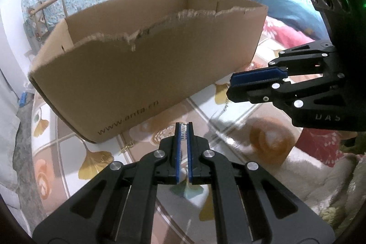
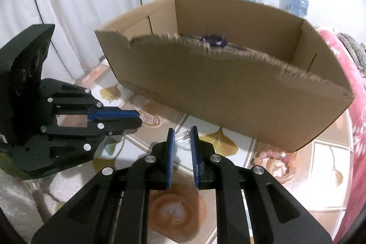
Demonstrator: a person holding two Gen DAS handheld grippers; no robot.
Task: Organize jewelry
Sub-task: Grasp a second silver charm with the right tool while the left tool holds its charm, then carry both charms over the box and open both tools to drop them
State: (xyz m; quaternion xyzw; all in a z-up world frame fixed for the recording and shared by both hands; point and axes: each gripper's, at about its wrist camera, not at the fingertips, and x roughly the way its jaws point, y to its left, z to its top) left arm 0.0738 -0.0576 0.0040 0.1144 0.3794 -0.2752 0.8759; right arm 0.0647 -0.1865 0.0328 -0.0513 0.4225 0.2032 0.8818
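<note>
Roughly midway, by the look of it: cardboard box [image 2: 228, 93] at twelve o'clock already holding a purple piece [image 2: 214, 41]. Still out on the bench [image 2: 329, 152]: pink bead bracelet [image 2: 275, 165] at four o'clock. Left gripper [image 1: 184, 129] pinched on a small silver item [image 1: 183, 130]; right gripper [image 2: 183, 136] nearly closed around a silver clasp [image 2: 182, 136], contact unclear.

Purple item [image 2: 213, 40] half hidden behind torn box wall [image 2: 228, 84].

Bright, washed-out daylight behind, glare on the glossy table [image 1: 68, 148], fisheye-bent edges, slight motion blur.
</note>
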